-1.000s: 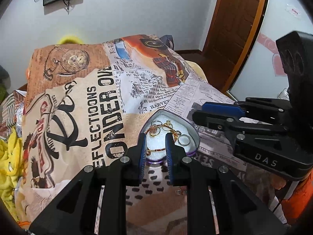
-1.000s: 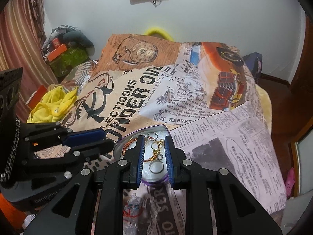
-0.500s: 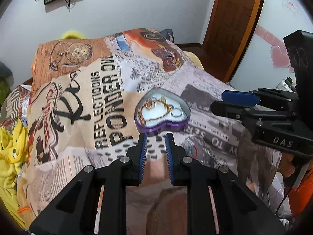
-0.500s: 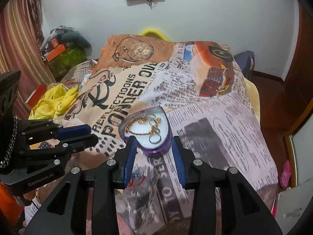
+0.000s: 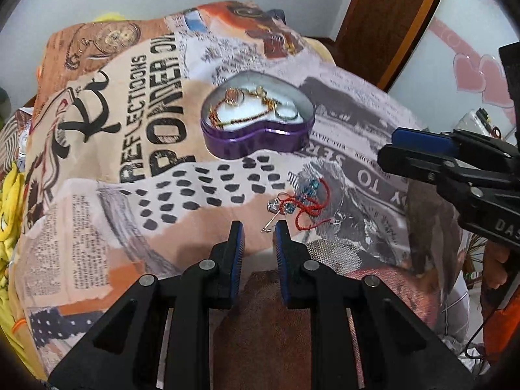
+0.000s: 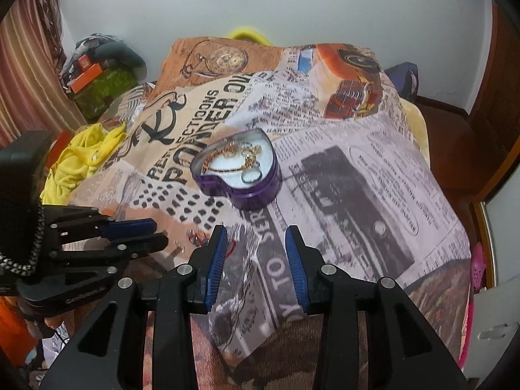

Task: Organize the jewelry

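Left wrist view: the left gripper (image 5: 258, 232) hangs slightly parted and empty just near of the red cord bracelet (image 5: 305, 206) loose on the blanket (image 5: 97, 195); the purple heart tin (image 5: 256, 120) sits farther off. The right gripper (image 6: 256, 243) is parted too, holding nothing. Likely next: pinch the thin cord and carry it to the tin.

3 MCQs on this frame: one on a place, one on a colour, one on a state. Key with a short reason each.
1. Where does the red cord bracelet lie?
A. in the tin
B. on the bedspread, between the tin and the left gripper
C. between the right gripper's fingers

2. Outer wall colour of the heart-shaped tin?
A. purple
B. green
C. red

3. The tin is:
A. lidded
B. tipped over
C. open, jewelry inside

Key: B, it lies on the bedspread just ahead of the left gripper; A, its side is purple; C, chains and rings show on its white lining.
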Demonstrator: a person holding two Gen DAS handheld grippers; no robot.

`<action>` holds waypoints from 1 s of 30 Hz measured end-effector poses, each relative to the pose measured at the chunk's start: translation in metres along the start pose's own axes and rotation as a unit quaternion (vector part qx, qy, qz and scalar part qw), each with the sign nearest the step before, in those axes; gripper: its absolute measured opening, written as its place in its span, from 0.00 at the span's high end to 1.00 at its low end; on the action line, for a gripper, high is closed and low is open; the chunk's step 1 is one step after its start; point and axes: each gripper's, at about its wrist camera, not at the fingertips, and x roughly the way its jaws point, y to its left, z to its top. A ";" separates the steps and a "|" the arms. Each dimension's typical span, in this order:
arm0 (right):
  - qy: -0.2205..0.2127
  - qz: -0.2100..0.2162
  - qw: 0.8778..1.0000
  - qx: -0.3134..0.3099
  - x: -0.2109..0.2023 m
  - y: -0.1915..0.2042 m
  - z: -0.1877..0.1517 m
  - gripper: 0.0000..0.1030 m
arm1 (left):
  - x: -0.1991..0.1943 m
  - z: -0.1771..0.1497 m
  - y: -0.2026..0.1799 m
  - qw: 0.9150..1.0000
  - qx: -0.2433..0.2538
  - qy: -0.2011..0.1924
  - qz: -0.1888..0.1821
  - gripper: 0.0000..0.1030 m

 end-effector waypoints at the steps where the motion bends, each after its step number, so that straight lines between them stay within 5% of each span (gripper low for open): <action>1: 0.002 -0.001 1.000 -0.001 0.001 -0.001 -0.002 0.67 | 0.003 0.000 -0.001 1.000 0.002 0.003 0.000 0.82; 20: 0.018 0.007 1.000 0.013 0.012 -0.010 -0.009 0.67 | 0.024 0.016 -0.009 1.000 0.028 0.002 0.001 0.82; 24: 0.024 0.009 1.000 0.010 0.016 -0.008 -0.010 0.67 | 0.022 0.016 -0.005 1.000 0.020 -0.002 0.002 0.92; 30: 0.028 0.014 1.000 -0.002 0.020 0.002 -0.008 0.67 | 0.012 0.010 0.003 1.000 0.011 -0.012 0.002 0.93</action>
